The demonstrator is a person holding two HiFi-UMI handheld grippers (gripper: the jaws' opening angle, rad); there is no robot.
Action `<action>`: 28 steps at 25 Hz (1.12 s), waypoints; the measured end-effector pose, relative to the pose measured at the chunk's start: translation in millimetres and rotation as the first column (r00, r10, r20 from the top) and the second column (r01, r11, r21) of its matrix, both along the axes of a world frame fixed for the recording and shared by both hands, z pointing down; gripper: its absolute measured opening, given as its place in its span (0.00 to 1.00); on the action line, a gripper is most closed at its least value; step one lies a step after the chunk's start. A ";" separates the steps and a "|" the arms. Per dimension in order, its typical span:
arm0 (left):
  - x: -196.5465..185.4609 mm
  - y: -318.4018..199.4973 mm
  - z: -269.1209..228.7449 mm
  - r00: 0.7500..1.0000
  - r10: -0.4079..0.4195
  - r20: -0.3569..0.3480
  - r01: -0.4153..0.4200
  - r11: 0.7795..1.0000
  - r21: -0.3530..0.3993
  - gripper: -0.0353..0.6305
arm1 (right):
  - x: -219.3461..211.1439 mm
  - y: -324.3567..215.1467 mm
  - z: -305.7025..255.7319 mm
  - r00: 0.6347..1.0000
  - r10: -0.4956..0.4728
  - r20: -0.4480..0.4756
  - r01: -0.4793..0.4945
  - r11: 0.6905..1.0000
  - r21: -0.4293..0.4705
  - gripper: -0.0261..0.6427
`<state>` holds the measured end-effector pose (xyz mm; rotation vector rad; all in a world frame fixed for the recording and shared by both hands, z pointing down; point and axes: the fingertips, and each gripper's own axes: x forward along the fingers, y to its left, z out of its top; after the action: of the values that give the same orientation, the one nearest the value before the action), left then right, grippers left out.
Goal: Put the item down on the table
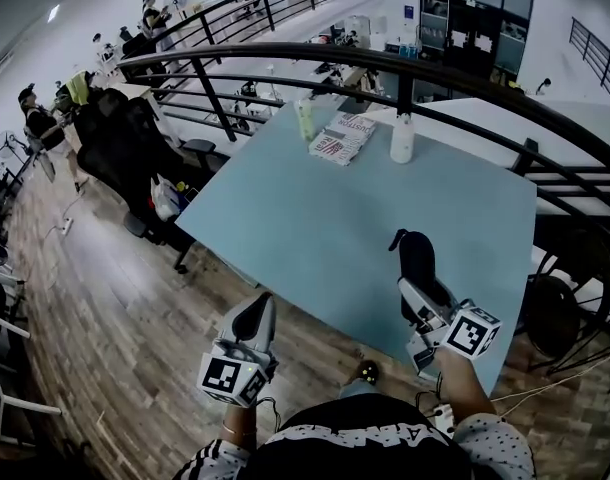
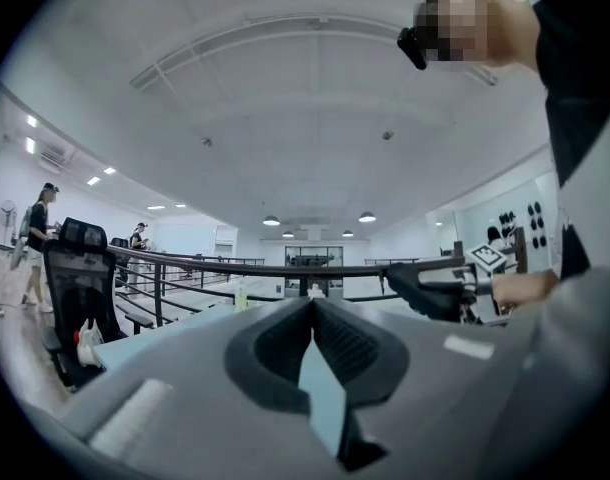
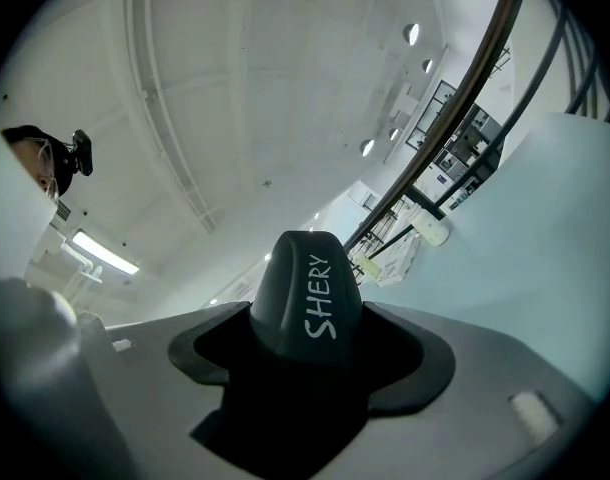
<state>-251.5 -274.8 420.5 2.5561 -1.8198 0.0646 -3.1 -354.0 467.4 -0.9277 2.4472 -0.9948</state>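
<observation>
Two claws are held out low in front of the person, just beyond a dark patterned top at the bottom of the head view. Left claw [image 1: 257,316]: tips pressed together, nothing pinched between them, hung over the wooden floor [image 1: 135,328] short of the counter's near edge. Right claw [image 1: 417,293]: clamped on the black item [image 1: 416,253], a rounded dark piece with white lettering that juts past the tips. In the head view the item is seen against the near right part of the pale blue counter [image 1: 325,228], not far in from the edge. No contact with the surface can be made out, and its height above the counter cannot be judged. The right gripper view is tipped toward the ceiling, so the item is judged to be angled upward, not down at the surface.

Farther across the counter, a greenish bottle [image 1: 305,118], a stack of printed packets [image 1: 342,136] and a white bottle [image 1: 402,138] are grouped near the far edge, well apart from the item. A dark railing [image 1: 285,58] is run behind them. Black chairs [image 1: 125,143] are stood at left.

Risks noted: if the grip is opened before the item is lowered and levelled, a drop and bounce is likely. Given the rounded shape and the nearby edge, a roll onto the floor is possible.
</observation>
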 end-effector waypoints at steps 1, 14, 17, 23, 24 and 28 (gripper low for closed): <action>2.0 -6.5 -0.1 1.000 0.000 0.004 0.000 1.000 0.008 0.05 | 2.3 -5.1 1.0 1.000 0.003 -0.001 -0.003 1.000 0.002 0.57; 47.6 -74.8 18.1 0.998 0.056 -0.003 -0.056 0.998 -0.031 0.05 | 42.2 -53.7 21.8 0.997 0.056 -0.044 -0.057 0.998 -0.017 0.57; 51.2 -83.6 20.8 0.998 0.057 -0.006 -0.057 0.998 -0.028 0.05 | 47.2 -64.1 30.3 0.996 0.065 -0.057 -0.066 0.998 -0.021 0.57; 42.5 -98.8 29.0 0.998 0.057 -0.018 -0.058 0.997 -0.054 0.05 | 43.5 -78.2 46.2 0.994 0.084 -0.075 -0.088 0.994 -0.059 0.57; 41.2 -102.6 30.4 0.998 0.062 -0.019 -0.063 0.996 -0.057 0.05 | 41.8 -81.8 48.6 0.993 0.087 -0.079 -0.093 0.994 -0.064 0.57; 33.6 -118.6 30.6 0.997 0.080 -0.011 -0.081 0.995 -0.062 0.05 | 35.9 -96.4 58.2 0.989 0.104 -0.104 -0.112 0.990 -0.081 0.57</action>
<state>-217.9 -393.4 451.1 2.5820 -1.6839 0.1083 32.8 -450.3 525.5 -1.1525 2.4209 -1.0476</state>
